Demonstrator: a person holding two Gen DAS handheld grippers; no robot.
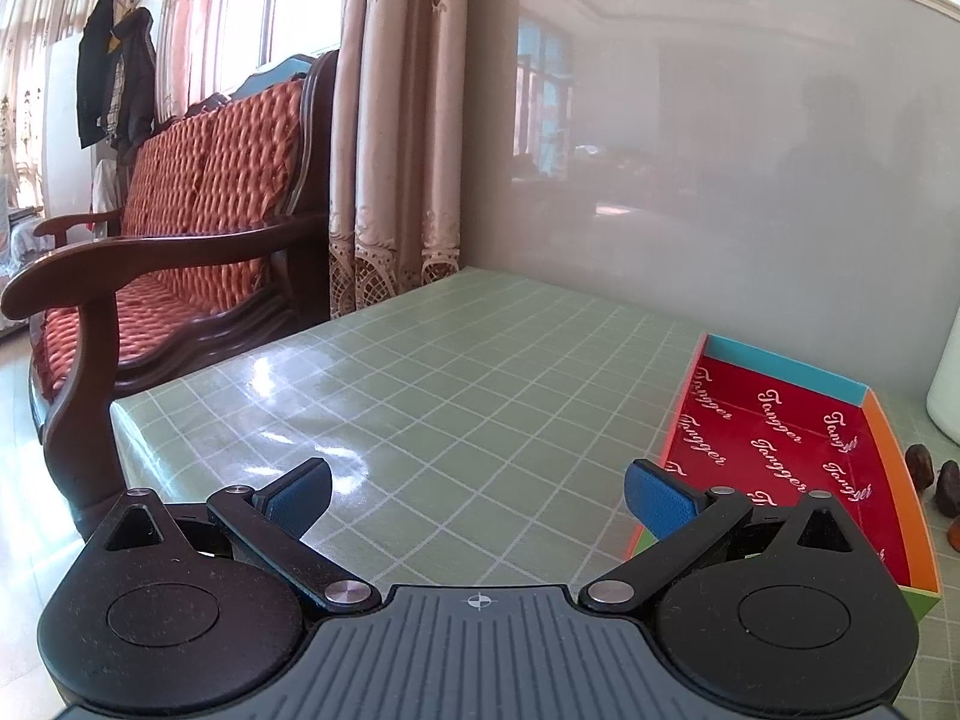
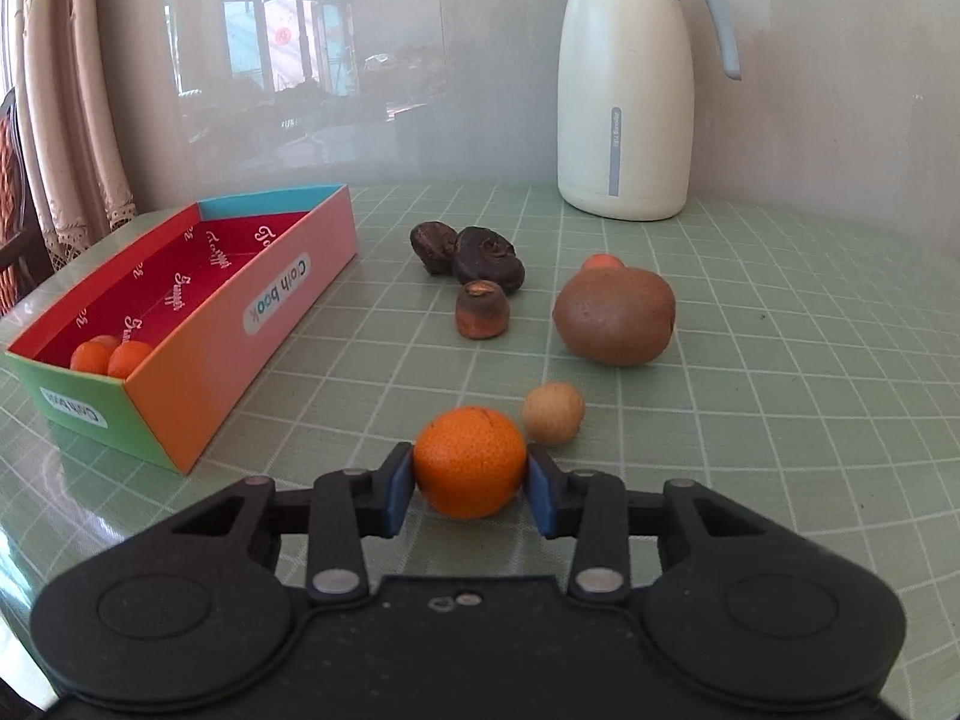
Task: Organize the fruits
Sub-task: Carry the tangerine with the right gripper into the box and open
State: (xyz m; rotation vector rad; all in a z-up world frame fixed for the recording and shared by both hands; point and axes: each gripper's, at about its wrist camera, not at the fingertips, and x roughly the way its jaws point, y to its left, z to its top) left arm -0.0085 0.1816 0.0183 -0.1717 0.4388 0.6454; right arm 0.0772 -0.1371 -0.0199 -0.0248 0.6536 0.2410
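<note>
My right gripper (image 2: 470,487) is shut on a small orange (image 2: 470,461), low over the green checked table (image 2: 780,360). A pale round fruit (image 2: 552,412) lies just behind it, then a brown kiwi-like fruit (image 2: 613,317) with an orange fruit (image 2: 603,261) partly hidden behind. Three dark brown fruits (image 2: 477,267) lie in the middle. The colourful open box (image 2: 234,324), red inside, stands at the left and holds small oranges (image 2: 111,357) at its near end. My left gripper (image 1: 477,501) is open and empty, just left of the same box (image 1: 780,450).
A cream thermos jug (image 2: 627,84) stands at the back right against the grey wall. A wooden armchair (image 1: 168,252) with orange cushions stands beyond the table's left edge. Dark fruits (image 1: 930,474) show right of the box in the left wrist view.
</note>
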